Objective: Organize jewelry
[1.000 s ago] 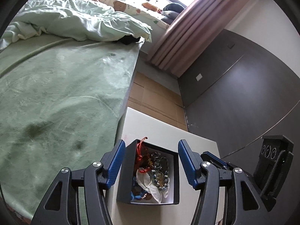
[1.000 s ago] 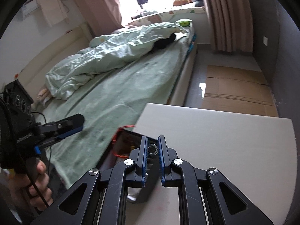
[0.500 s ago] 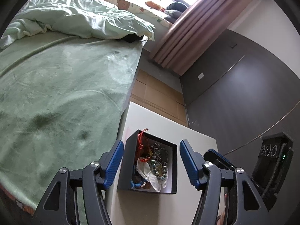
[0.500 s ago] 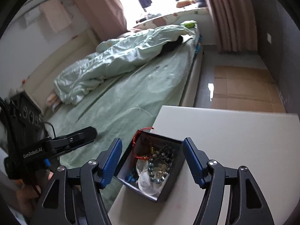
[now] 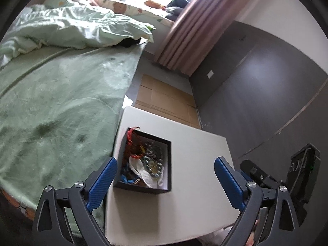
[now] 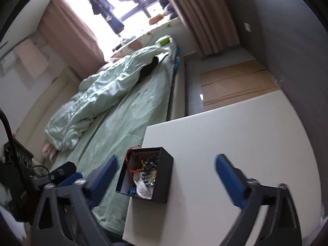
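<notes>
A black jewelry box (image 5: 143, 162) sits open on the white surface (image 5: 190, 194), close to the edge that runs along the bed (image 5: 57, 106). Inside lies a tangle of pieces: a red cord (image 5: 131, 141) that loops up over the far left corner of the box, a string of dark and pale beads (image 5: 152, 160) in the middle, a white leaf-shaped piece (image 5: 143, 174) toward the near side, and something small and blue (image 5: 126, 179) in the near left corner. The single pieces are too mixed to tell apart further.

The left claw (image 5: 165, 182) is spread wide and holds nothing; its blue-padded fingers (image 5: 102, 181) stand either side of the box's near end without touching it, the left one over the surface's edge by the bed. The right claw (image 6: 166, 176) is likewise spread wide and empty, hanging above the near part of the surface with the box (image 6: 147, 176) between its fingers and nearer the left one. In the right wrist view the frame is slightly blurred.

The bed carries a green sheet and a rumpled pale green duvet (image 5: 71, 28) at its far end. Flattened cardboard (image 5: 164, 104) lies on the floor beyond the surface, pink curtains (image 5: 188, 32) hang by the window, and a dark grey wall (image 5: 256, 94) runs along the right.
</notes>
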`<action>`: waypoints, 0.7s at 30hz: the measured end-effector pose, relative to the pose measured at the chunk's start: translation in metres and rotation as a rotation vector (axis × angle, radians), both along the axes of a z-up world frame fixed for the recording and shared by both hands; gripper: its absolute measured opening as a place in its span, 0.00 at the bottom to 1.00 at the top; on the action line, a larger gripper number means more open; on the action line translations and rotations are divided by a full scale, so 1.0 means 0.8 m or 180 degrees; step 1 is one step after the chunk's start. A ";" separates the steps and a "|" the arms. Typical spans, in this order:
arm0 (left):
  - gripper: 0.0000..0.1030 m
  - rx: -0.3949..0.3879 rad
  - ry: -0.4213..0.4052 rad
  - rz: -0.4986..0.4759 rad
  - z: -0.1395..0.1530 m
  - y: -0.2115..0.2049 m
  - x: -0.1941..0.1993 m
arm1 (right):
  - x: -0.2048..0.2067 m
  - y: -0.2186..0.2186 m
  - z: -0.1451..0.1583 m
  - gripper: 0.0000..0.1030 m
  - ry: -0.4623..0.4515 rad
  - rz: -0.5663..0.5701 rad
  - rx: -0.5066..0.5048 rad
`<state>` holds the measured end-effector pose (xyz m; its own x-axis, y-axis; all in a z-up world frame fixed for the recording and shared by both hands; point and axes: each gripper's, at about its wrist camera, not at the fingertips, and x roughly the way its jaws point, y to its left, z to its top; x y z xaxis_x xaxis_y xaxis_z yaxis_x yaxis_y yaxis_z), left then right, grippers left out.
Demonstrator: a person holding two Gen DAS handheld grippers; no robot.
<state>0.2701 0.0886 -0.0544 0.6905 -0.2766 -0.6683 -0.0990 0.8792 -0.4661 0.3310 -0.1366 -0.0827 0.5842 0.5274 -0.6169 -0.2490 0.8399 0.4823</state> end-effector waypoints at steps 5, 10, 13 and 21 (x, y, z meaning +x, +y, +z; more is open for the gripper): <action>1.00 0.0092 -0.0058 -0.0084 0.015 -0.023 -0.022 | -0.042 -0.009 0.004 0.99 0.0017 -0.0090 -0.0069; 1.00 0.0220 -0.0131 -0.0098 0.030 -0.041 -0.054 | -0.080 -0.034 0.008 0.99 0.0026 -0.0361 -0.0217; 1.00 0.0243 -0.0156 -0.0102 0.036 -0.049 -0.070 | -0.102 -0.047 0.013 1.00 0.0022 -0.0372 -0.0223; 1.00 0.0445 -0.0263 -0.0131 0.057 -0.075 -0.125 | -0.159 -0.064 0.041 1.00 -0.0122 -0.0348 -0.0310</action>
<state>0.1703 0.0288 -0.0088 0.7347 -0.2141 -0.6437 -0.0279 0.9385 -0.3441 0.2040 -0.1878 -0.0503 0.6590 0.3980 -0.6382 -0.1701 0.9054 0.3890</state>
